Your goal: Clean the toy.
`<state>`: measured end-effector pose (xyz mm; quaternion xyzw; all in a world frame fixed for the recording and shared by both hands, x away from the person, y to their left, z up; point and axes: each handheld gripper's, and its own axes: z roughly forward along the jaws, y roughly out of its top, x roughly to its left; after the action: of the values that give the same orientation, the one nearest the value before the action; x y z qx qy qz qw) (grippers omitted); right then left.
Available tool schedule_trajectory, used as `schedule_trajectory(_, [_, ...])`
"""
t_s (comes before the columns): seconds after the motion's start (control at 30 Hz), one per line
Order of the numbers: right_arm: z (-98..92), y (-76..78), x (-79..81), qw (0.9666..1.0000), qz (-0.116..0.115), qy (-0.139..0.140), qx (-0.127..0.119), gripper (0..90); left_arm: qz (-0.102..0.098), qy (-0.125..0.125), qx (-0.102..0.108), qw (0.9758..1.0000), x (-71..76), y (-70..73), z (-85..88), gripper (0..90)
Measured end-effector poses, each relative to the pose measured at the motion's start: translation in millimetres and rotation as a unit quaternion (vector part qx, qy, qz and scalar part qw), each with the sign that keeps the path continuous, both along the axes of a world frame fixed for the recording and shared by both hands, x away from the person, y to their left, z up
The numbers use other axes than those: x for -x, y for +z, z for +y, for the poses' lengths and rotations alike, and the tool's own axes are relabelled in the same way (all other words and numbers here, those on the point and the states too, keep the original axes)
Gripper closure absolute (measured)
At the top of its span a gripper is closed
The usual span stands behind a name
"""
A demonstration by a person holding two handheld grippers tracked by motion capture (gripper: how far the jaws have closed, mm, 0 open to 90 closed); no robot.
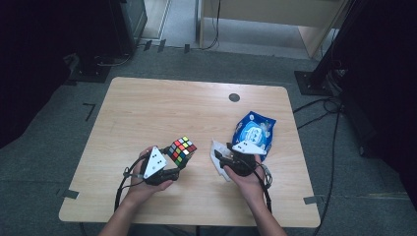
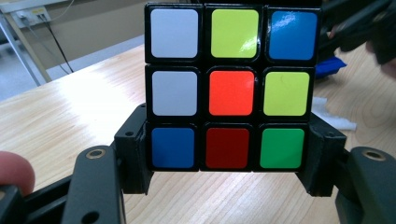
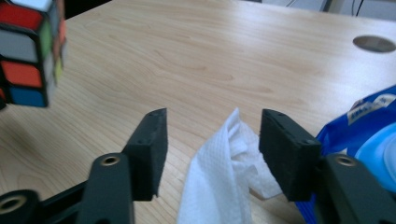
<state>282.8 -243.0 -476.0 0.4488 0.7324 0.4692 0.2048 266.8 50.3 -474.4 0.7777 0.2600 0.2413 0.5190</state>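
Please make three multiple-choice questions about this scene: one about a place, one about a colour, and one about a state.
1. Where does the blue wipes packet lie?
A. on the table's right side
B. on the floor
C. at the table's left edge

2. What colour is the centre sticker of the cube face seen in the left gripper view?
A. white
B. orange
C. green

3. How is the left gripper?
A. open above the cube
B. lying on the table
C. shut on the puzzle cube

Answers: 1 A, the high view shows it by the right gripper; 2 B, the middle square is orange; 3 C, its jaws clamp the cube's bottom row.
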Motion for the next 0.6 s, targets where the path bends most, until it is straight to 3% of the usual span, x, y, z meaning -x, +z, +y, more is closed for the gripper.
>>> schedule_trajectory(0.1, [-1.6,-8.6,-2.2,1.0,0.004,-0.001,0.002,46.3,0.005,0.007,0.007,0.9999,-1.4,0.2,1.8,33.9])
schedule_trajectory(0.33, [5.1,-22.3,-4.1,0.9979,0.022,0.018,0.057,56.2,0.005,0.01,0.009,0.9999,-2.0,0.5,3.3,33.9])
schedule_trajectory(0.5, [4.6,-27.4,-1.3,0.9971,0.018,0.0,0.074,64.3,0.004,0.011,0.006,0.9999,-1.8,0.5,3.4,33.9])
schedule_trajectory(0.6, [6.4,-29.7,0.3,0.995,0.03,-0.002,0.096,68.3,0.004,0.01,0.006,0.9999,-1.8,0.8,3.6,33.9])
